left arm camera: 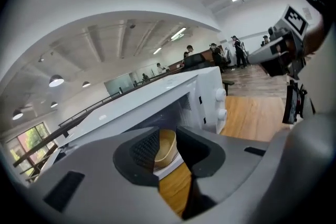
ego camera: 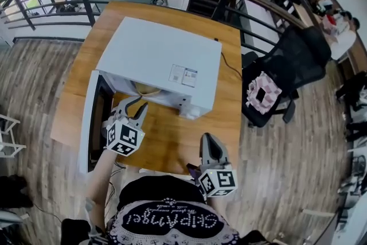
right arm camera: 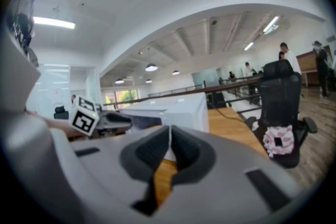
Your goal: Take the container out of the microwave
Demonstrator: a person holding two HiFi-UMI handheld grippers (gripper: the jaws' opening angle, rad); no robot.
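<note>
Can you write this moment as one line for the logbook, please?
microwave door: open | container: inside microwave | left claw: open, at the opening | right claw: shut, empty, over table

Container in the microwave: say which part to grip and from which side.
Probably the container by its near wall at the rim, one jaw inside, one outside, coming in through the open front of the microwave, where the left gripper points.
</note>
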